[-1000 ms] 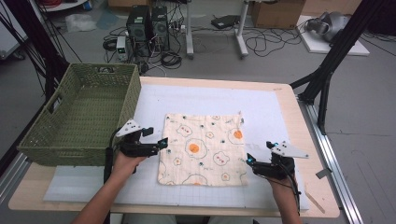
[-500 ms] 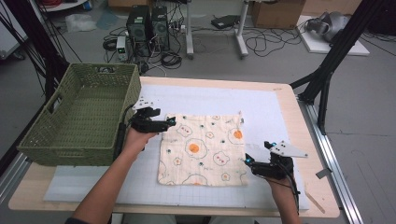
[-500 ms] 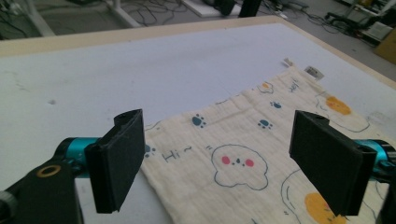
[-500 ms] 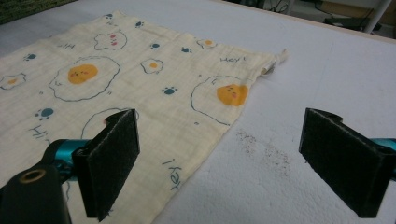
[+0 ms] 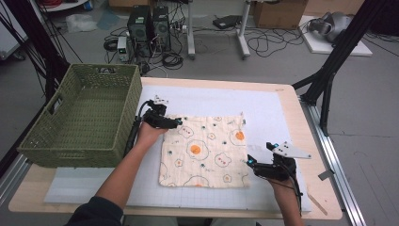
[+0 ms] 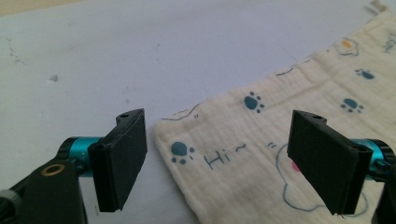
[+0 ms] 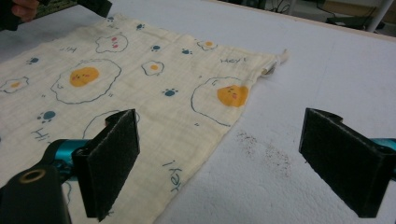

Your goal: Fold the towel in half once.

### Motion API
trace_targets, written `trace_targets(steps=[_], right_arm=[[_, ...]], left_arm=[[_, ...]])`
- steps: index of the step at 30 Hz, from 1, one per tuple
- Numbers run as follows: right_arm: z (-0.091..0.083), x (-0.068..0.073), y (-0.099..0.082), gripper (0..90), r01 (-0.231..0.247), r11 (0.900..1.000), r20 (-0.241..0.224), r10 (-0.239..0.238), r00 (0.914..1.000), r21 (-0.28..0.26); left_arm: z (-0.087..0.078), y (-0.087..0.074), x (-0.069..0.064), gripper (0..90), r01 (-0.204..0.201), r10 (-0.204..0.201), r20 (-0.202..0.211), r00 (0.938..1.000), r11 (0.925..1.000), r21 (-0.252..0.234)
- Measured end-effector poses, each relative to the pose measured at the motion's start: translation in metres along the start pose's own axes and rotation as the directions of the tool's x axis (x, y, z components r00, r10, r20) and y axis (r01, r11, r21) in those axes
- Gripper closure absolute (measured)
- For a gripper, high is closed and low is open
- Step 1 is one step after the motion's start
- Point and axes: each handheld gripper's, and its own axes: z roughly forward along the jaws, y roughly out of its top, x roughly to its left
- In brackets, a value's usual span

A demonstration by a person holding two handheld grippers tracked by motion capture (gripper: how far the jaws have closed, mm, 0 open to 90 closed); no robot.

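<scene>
The cloth [image 5: 204, 150] in front of you lies flat at the middle of the table [image 5: 287, 99], on the white mat [image 5: 263, 108]. It is cream, printed with fried eggs and blue paw prints. In the left gripper view you can read "Hi ~" [image 6: 224, 156] beside a paw print near its corner; in the right gripper view "Hey!" [image 7: 229, 59] sits near the far edge, with more such writing near your fingers that is too skewed to read surely.

Your left gripper [image 5: 175, 123] is at the cloth's 10 o'clock corner, its fingers [image 6: 119, 158] spread wide on either side of that corner and holding nothing. Your right gripper [image 5: 250, 162] is at about 4 o'clock of the cloth, just beside its right edge, fingers [image 7: 112, 161] wide apart and empty, one over the cloth and one over bare mat.

A small tag [image 5: 243, 121] sticks out at the cloth's 1 o'clock corner. The green woven basket [image 5: 82, 115] stands at 9 o'clock, close behind your left hand. A smudge of dark specks [image 7: 264, 149] marks the mat between your right fingers.
</scene>
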Motion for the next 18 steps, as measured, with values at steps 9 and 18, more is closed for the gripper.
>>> trace_targets(steps=[9, 18], right_arm=[[-0.001, -0.001, -0.001, 11.6, -0.008, 1.0000, -0.001, 0.008, 1.0000, 0.001], [-0.001, -0.003, -0.003, 11.6, -0.014, 0.9998, -0.003, 0.014, 0.9999, 0.013]], left_arm=[[0.013, -0.009, 0.002, 28.6, -0.021, 0.027, -0.069, 0.9973, 0.9971, 0.073], [0.011, -0.010, 0.004, 40.6, -0.024, 0.027, -0.062, 0.9977, 0.9982, 0.054]])
